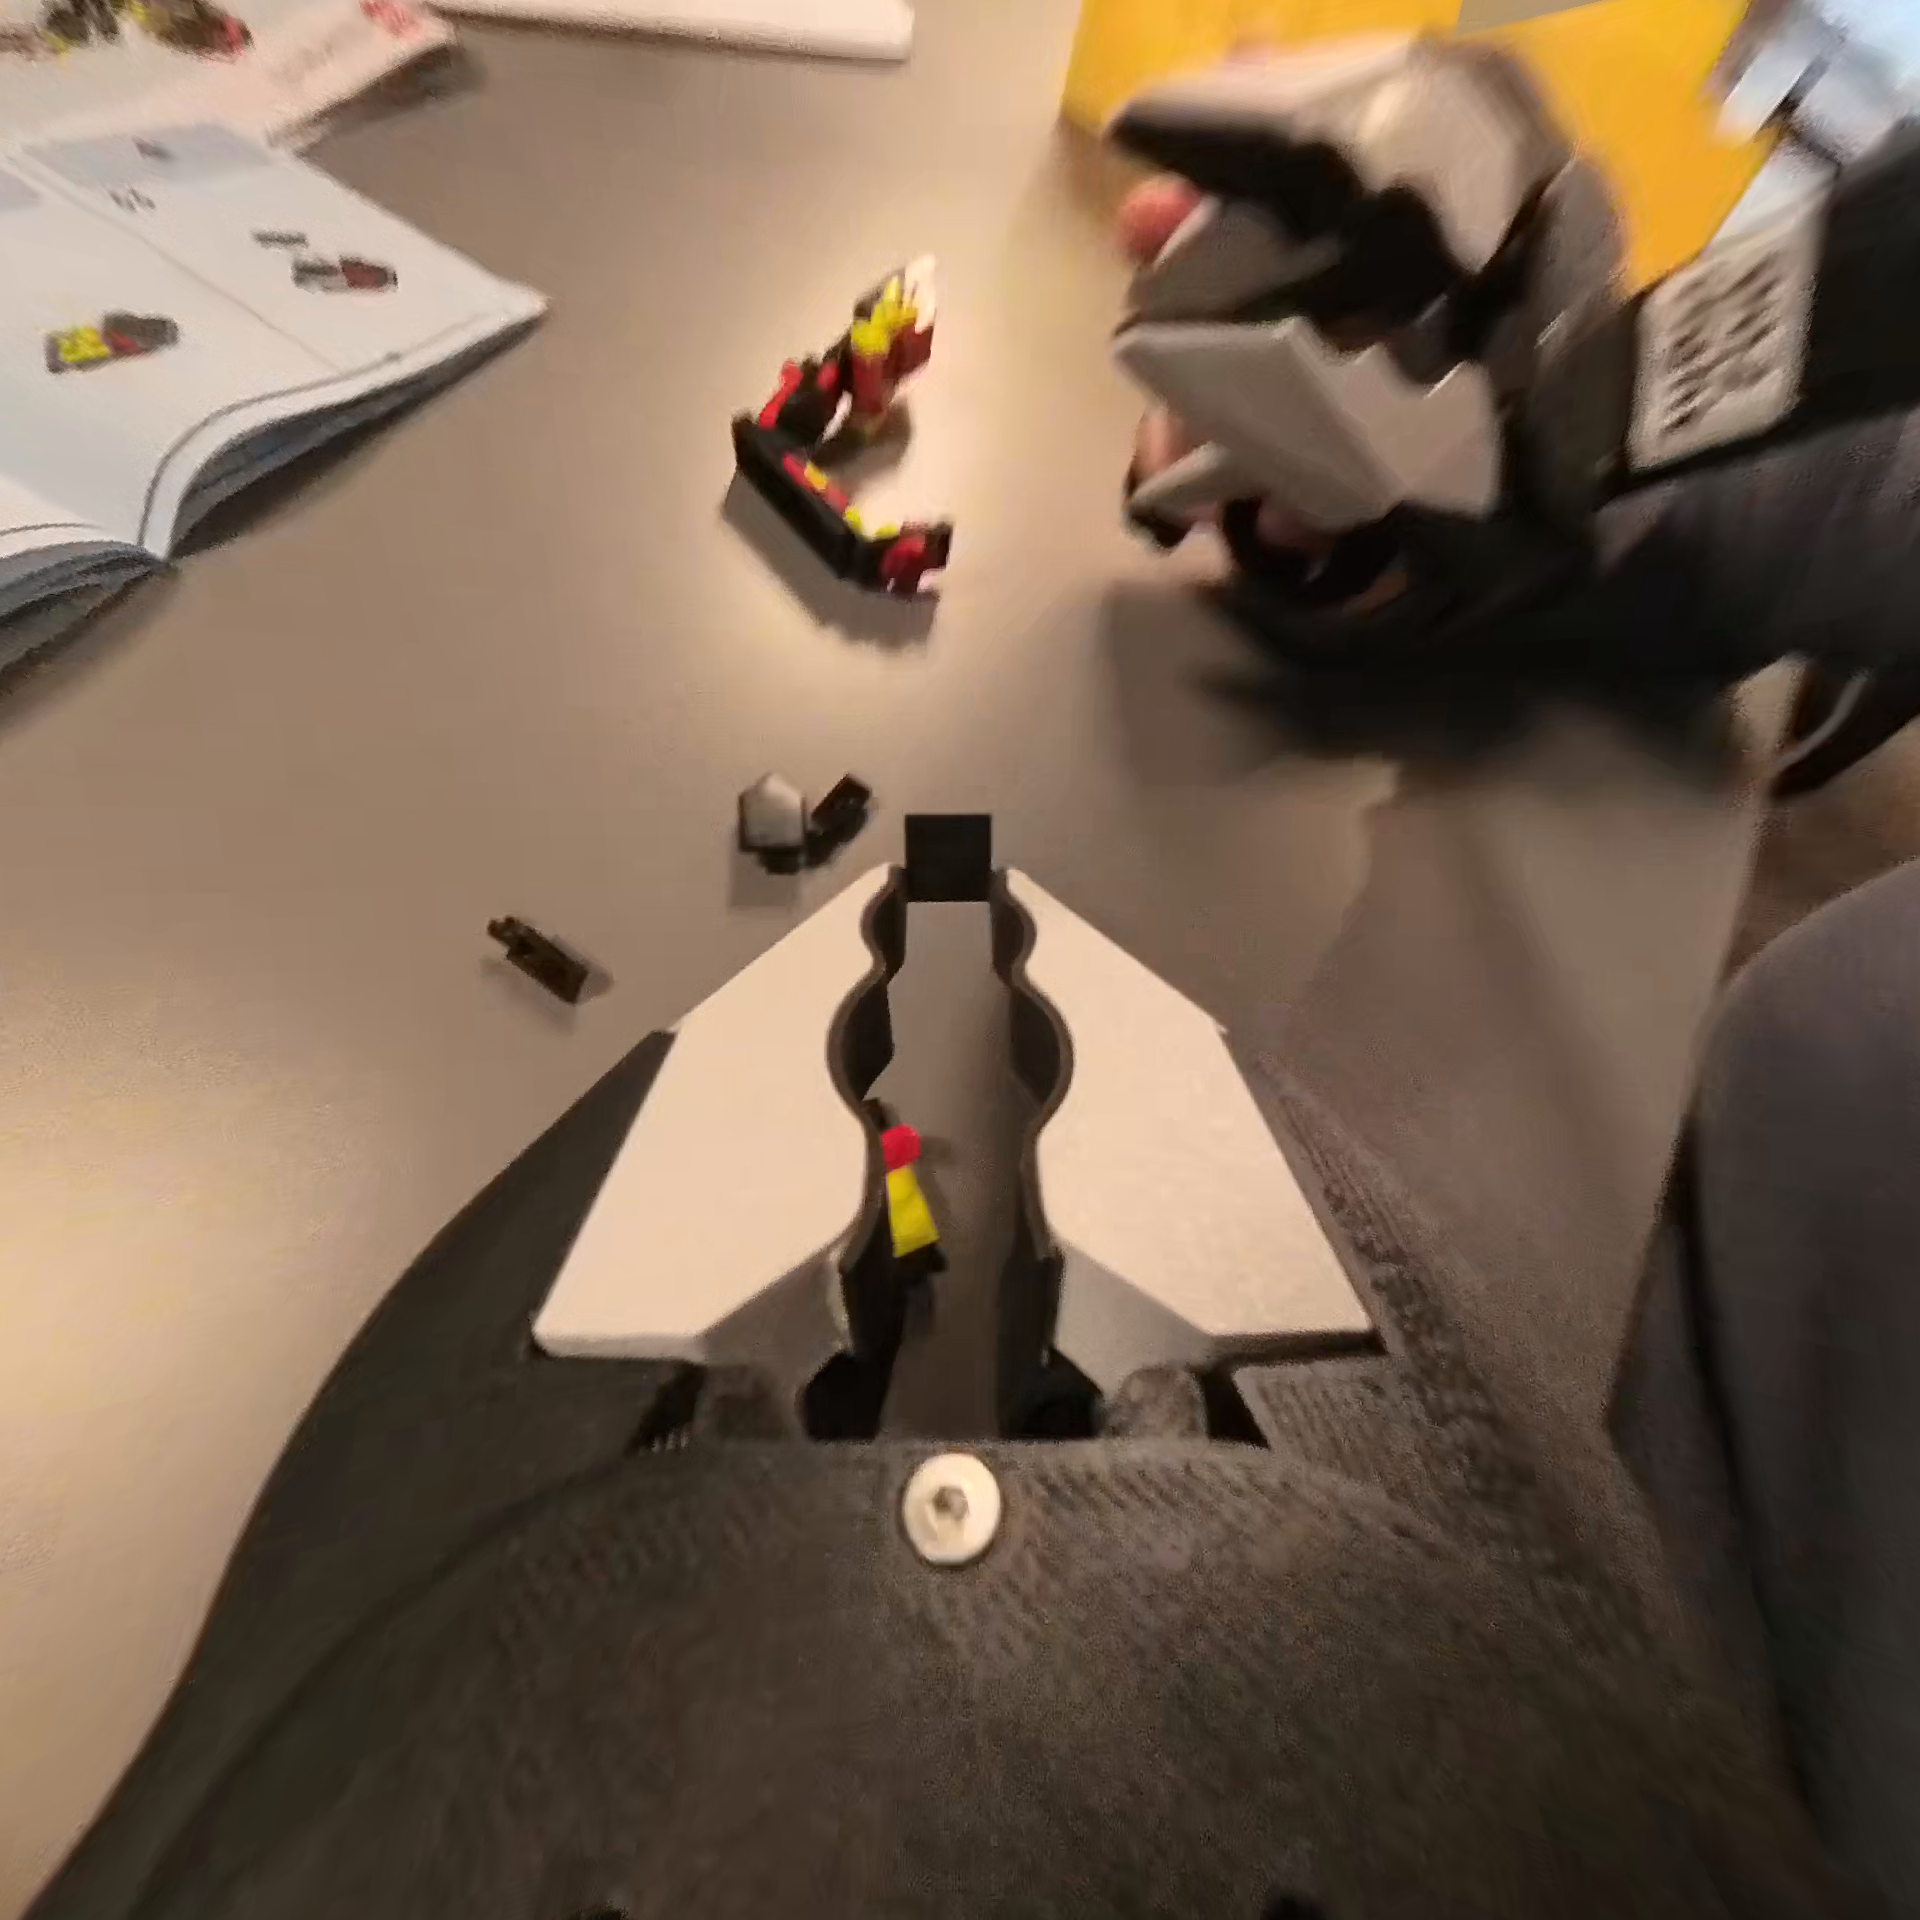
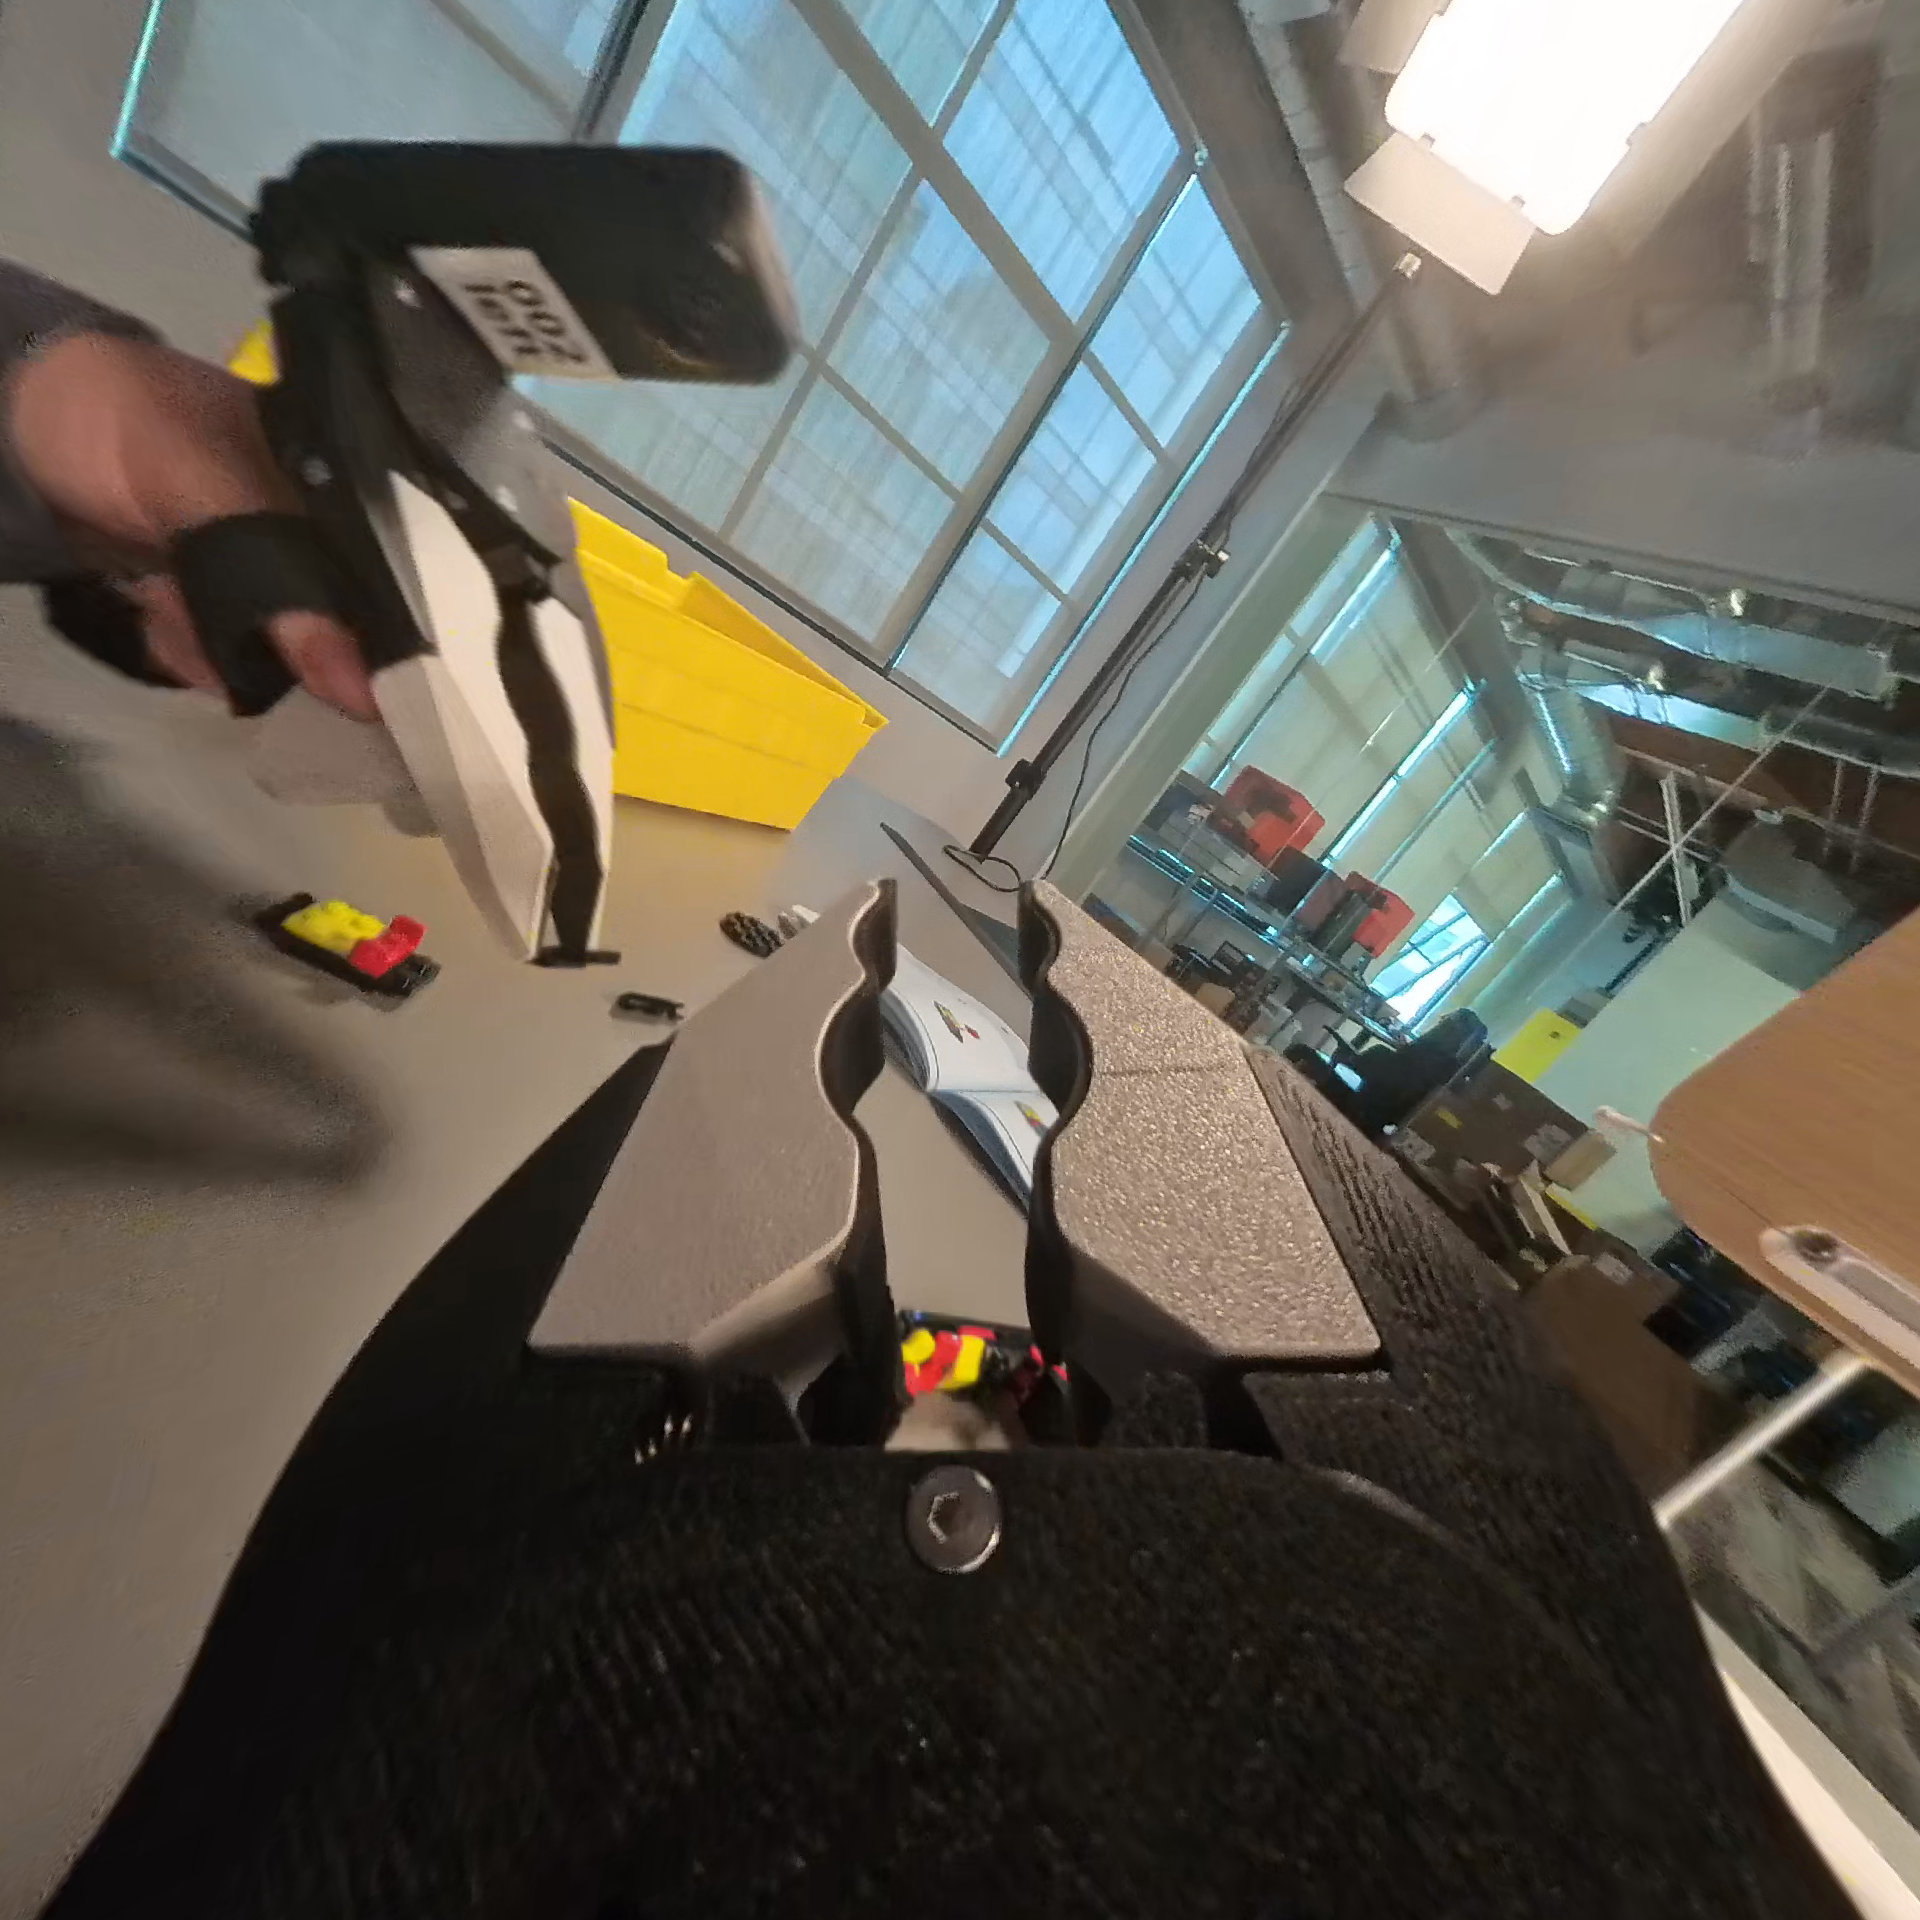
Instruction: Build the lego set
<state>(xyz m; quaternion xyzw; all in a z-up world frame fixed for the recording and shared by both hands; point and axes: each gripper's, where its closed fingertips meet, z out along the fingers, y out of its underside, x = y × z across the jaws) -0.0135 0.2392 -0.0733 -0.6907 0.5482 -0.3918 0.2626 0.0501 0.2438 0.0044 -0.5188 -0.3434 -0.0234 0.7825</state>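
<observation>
Left wrist view: your left gripper (image 1: 948, 873) is clenched on a small black plate (image 1: 947, 856), pinched only by the very ends of the fingertips (image 1: 1023, 904). That shallow hold is the risk: in my judgement, any twist or a hard press when you seat it could flip the plate out and send it skating across the desk (image 1: 416, 727). Count what lies loose there: one grey-and-black piece (image 1: 774, 821) with one small black clip (image 1: 840, 805) just beside it, and one black hinge piece (image 1: 537, 958) further toward the left edge. One red, yellow and black assembly (image 1: 847, 447) sits mid-desk, beyond the loose bits. One open instruction booklet (image 1: 208, 343) lies at the far left. Your right gripper (image 1: 1226, 343) hangs above the desk on the right, blurred, so I cannot tell from here whether anything sits in it.

Right wrist view: your right gripper's fingers (image 2: 1143, 1091) stand released, with a clear gap and nothing between the tips. It points up toward the windows, away from the work, so a swing downward without looking could knock the assembly. One yellow-and-red sub-build on a black base (image 2: 353, 940) rests on the desk beside the left gripper's tip. One black studded piece (image 2: 750, 930) and one black clip (image 2: 649, 1006) lie near it. Yellow bins (image 2: 717, 717), stacked, occupy the far edge.
</observation>
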